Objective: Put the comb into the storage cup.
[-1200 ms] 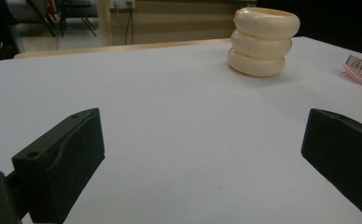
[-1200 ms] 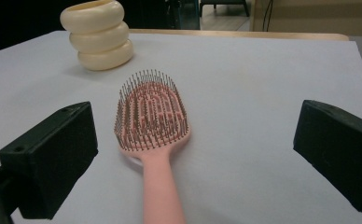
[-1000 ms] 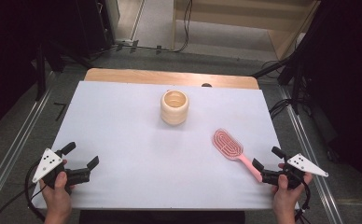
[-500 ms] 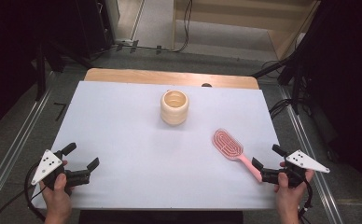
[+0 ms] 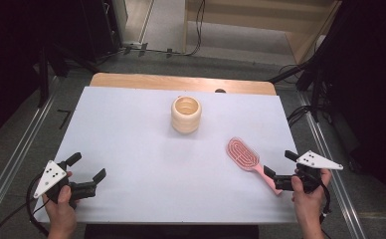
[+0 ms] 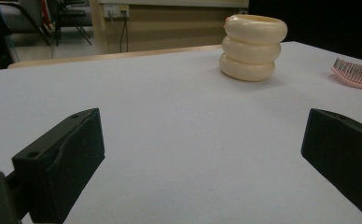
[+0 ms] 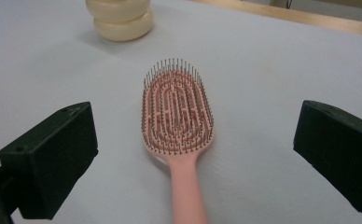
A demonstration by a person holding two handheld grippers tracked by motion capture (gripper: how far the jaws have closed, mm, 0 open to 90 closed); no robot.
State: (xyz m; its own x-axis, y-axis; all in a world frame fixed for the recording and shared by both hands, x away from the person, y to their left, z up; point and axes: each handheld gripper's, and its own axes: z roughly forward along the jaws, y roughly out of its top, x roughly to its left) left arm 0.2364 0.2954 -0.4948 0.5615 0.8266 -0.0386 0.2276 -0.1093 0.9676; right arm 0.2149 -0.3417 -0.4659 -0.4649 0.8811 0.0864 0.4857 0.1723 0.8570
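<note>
- The hairbrush [image 7: 178, 116] is pink plastic, an oval openwork head set with thin dark bristles pointing up, on a slim straight handle.
- It lies flat on the white table [image 5: 131, 129], well in front of the cream ribbed cup [image 5: 186, 114].
- The right gripper [image 5: 280, 169] stands wide open, its jaws either side of the handle, apart from it.
- The left gripper [image 5: 87, 167] is wide open, far from the hairbrush.

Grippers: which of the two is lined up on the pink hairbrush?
The right gripper: its open jaws straddle the hairbrush handle. The left gripper sits open over bare table.
</note>
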